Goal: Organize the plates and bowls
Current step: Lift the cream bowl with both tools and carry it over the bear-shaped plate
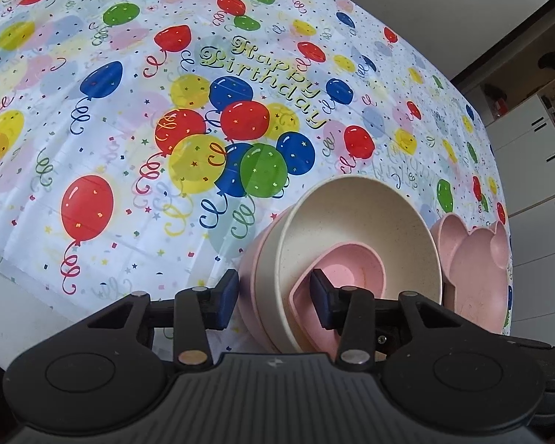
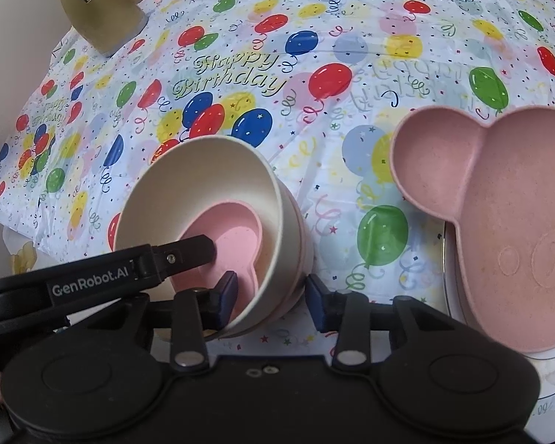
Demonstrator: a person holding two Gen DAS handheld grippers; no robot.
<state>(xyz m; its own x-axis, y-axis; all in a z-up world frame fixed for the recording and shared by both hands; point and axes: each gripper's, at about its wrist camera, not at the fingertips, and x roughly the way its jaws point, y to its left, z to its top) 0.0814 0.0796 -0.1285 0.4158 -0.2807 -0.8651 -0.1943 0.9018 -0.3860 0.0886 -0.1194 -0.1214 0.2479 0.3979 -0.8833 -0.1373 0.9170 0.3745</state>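
A stack of bowls stands near me on the balloon tablecloth: a pink bowl (image 1: 249, 288) outside, a cream bowl (image 1: 355, 222) in it, and a small pink heart-shaped dish (image 1: 351, 270) inside. My left gripper (image 1: 273, 296) straddles the stack's left wall, one pad outside and one inside on the dish rim, pressing. In the right wrist view the cream bowl (image 2: 211, 170) and the dish (image 2: 236, 244) show again. My right gripper (image 2: 272, 296) clamps the right wall, one pad inside and one outside. The left gripper's finger (image 2: 181, 255) reaches in from the left.
A pink bear-shaped divided plate (image 2: 499, 203) lies right of the stack on a white plate (image 2: 448, 296); the left wrist view shows it too (image 1: 477, 270). A yellowish jug (image 2: 100, 11) stands at the far left corner. White cabinets (image 1: 529, 140) lie beyond the table's right edge.
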